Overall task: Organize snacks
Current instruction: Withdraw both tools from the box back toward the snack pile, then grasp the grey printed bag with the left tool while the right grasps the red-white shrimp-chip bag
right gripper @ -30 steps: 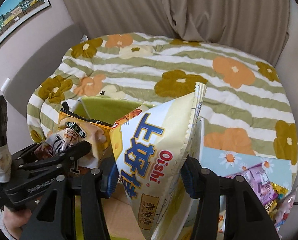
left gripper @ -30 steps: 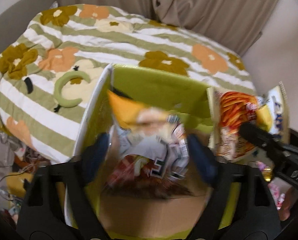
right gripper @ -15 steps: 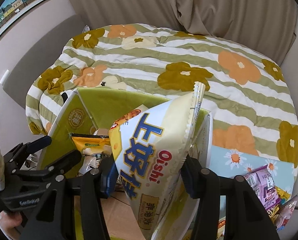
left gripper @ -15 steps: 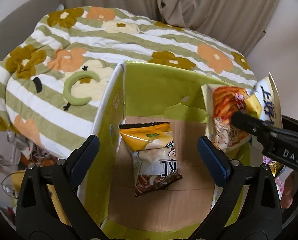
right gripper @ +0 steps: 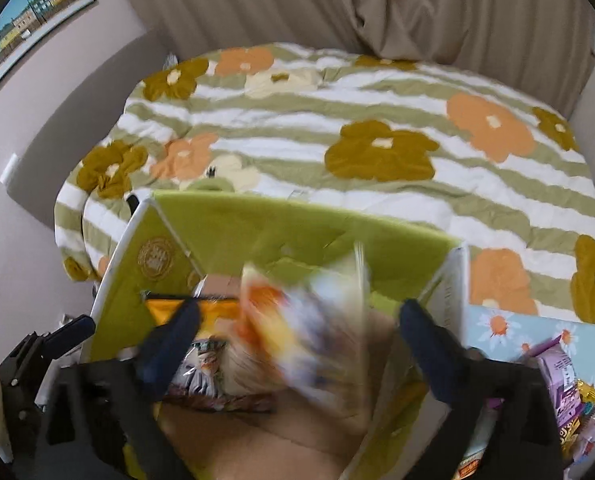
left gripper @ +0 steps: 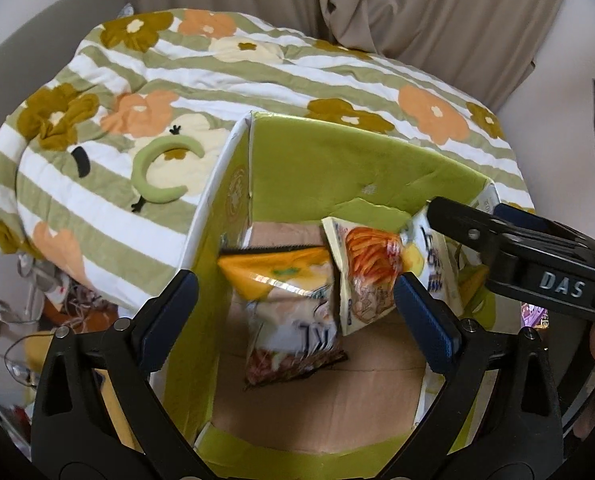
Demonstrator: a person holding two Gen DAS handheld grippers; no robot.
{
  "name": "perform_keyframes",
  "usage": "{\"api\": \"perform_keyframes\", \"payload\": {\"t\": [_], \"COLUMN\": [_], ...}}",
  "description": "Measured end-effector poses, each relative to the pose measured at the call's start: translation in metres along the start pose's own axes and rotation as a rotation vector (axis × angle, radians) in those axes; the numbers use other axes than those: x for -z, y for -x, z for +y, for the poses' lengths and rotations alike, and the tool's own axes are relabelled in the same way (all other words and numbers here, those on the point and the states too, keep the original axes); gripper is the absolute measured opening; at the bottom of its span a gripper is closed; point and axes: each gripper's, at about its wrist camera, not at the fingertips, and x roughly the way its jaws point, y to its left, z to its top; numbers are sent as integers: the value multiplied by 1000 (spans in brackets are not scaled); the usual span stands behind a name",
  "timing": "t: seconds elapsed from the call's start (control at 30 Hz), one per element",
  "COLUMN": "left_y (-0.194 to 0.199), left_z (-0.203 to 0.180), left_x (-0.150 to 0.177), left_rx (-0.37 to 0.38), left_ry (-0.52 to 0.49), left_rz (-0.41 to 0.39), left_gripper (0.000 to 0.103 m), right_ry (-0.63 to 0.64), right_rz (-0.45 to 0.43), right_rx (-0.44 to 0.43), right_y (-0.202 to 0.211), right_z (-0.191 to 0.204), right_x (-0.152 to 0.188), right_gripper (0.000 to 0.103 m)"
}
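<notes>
Inside green box (left gripper: 361, 172): orange snack bag (left gripper: 285, 304), pale chip bag (left gripper: 377, 276) alongside.

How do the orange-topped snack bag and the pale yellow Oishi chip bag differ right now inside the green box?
The orange-topped snack bag lies on the cardboard floor of the green box, clear of both grippers; the pale yellow Oishi chip bag stands more upright at the right gripper.
The orange-topped bag sits toward the left wall; the Oishi bag sits right of it, overlapping its edge.
Both are sealed foil snack packs inside the box.
</notes>
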Motion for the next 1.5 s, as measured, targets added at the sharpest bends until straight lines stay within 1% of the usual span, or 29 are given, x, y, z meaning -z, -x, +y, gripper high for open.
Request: {"api": "perform_keyframes", "payload": {"t": [0.17, 0.27, 0.43, 0.63, 0.8, 0.87, 1.0, 1.17, 1.33, 1.5], "left_y": [9, 26, 65, 117, 157, 166, 182, 193, 200, 196], "left_z": [0, -2, -2, -4, -13, -18, -37, -66, -108, -157], "left_x": [2, 8, 25, 64, 109, 125, 158, 186, 209, 229], "left_rx": [5, 2, -2, 14, 47, 68, 118, 180, 239, 292], "left_ry": [-3, -16, -31, -49, -91, -104, -156, -199, -236, -263], "left_rz": [-13, -38, -81, -132, -172, -174, -163, -150, -154, -153], "left_gripper": [98, 98, 98, 98, 98, 98, 98, 98, 98, 98], "right_ry": [-11, -11, 10, 24, -1, -15, -53, -106, -173, -233], "right_rz": [-3, -22, -86, -182, -232, -247, -265, -283, -326, -369], "right_rx": [9, 11, 29, 52, 81, 95, 128, 196, 254, 336], "right_y": [16, 31, 71, 134, 181, 196, 221, 249, 278, 304], "right_z": [-6, -6, 2, 15, 19, 18, 12, -4, -33, -71], "right_x": [7, 10, 27, 69, 119, 137, 176, 222, 263, 299], "right_gripper": [102, 102, 102, 102, 102, 102, 102, 102, 102, 102]}}
